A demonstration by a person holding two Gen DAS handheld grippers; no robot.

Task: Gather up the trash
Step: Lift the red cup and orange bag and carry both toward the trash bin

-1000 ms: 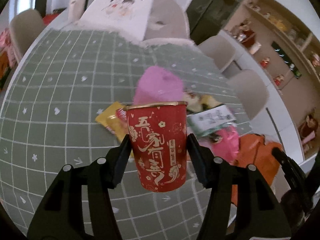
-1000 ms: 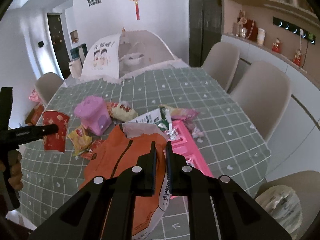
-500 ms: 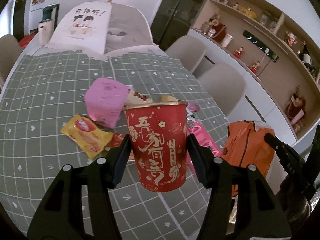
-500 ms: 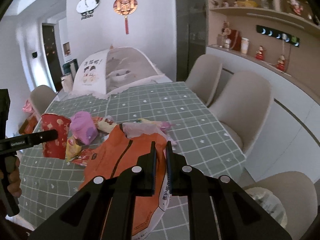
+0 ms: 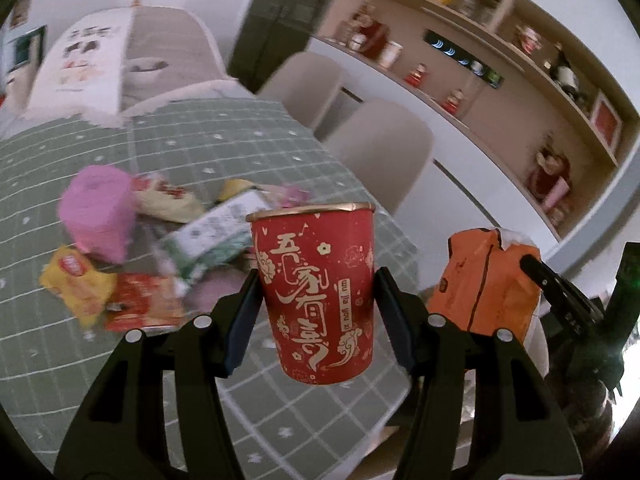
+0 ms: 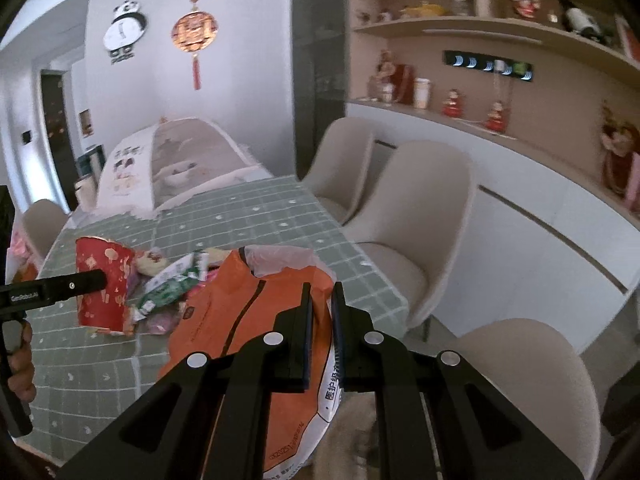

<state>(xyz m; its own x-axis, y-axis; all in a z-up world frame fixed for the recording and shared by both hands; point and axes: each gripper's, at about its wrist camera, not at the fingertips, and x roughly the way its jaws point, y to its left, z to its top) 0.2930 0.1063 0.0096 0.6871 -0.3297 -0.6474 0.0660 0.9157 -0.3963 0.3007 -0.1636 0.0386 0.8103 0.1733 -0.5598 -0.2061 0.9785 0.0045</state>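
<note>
Red paper cup (image 5: 316,296): tapered, round, glossy, with a gold rim and gold printed characters and cloud motifs. Your left gripper (image 5: 316,300) holds it upright, clear of the table, its two fingers pressed against opposite sides of the cup wall.

Orange bag (image 6: 248,320): thin, crinkled plastic film, orange with a dark line down its face and a white printed band at the lower edge; a translucent whitish lining shows at its open mouth. Your right gripper (image 6: 320,312) pinches the bag's upper edge, fingers drawn narrow with only the film between them. In the left view the bag (image 5: 488,284) hangs just to the right of the cup, off the table's edge.

Table (image 5: 120,380): covered in a matte grey-green cloth with a white grid and small white motifs.

Loose litter on the cloth behind the cup, blurred:
- pink rounded lump (image 5: 98,212), soft-looking;
- yellow wrapper (image 5: 76,288), shiny foil, touching a flat red packet (image 5: 144,304);
- green-and-white carton (image 5: 216,236), crumpled, lying on its side;
- pale snack pouch (image 5: 164,200) beside the pink lump.

Surroundings: two beige padded chairs (image 6: 404,216) along the table's right side, a third chair (image 6: 516,380) directly beneath your right gripper; mesh food cover (image 6: 176,160) at the far end; wall shelves (image 6: 500,24) with figurines.
</note>
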